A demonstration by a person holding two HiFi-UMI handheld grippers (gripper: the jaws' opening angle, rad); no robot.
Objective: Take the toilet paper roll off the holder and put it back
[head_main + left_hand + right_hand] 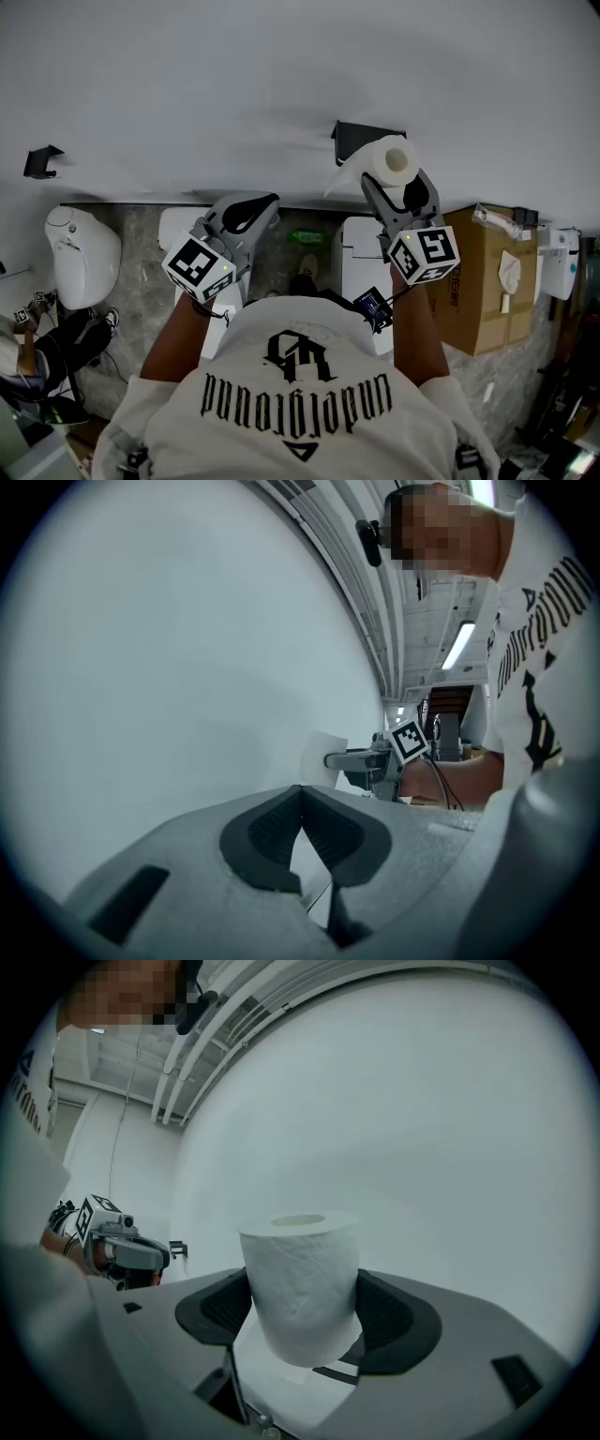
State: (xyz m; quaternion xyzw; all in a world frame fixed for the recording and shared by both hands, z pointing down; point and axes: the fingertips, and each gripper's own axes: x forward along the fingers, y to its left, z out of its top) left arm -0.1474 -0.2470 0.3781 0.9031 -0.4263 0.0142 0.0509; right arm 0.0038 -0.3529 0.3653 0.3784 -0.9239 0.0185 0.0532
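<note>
The right gripper [397, 190] pinches the roll [391, 161] by its curved sides, with its jaws spread to the paper's width. The roll hangs in front of the wall [187, 75], just right of the black holder [354, 137] and seemingly off it. A loose sheet trails toward the bracket. The core runs crosswise to the jaws, open end up in the right gripper view. To go back on, I judge, the core must line up with the holder's arm, which I cannot make out. The left gripper [301, 801], pressed together on nothing, hovers well to the left, so the right is nearer.
</note>
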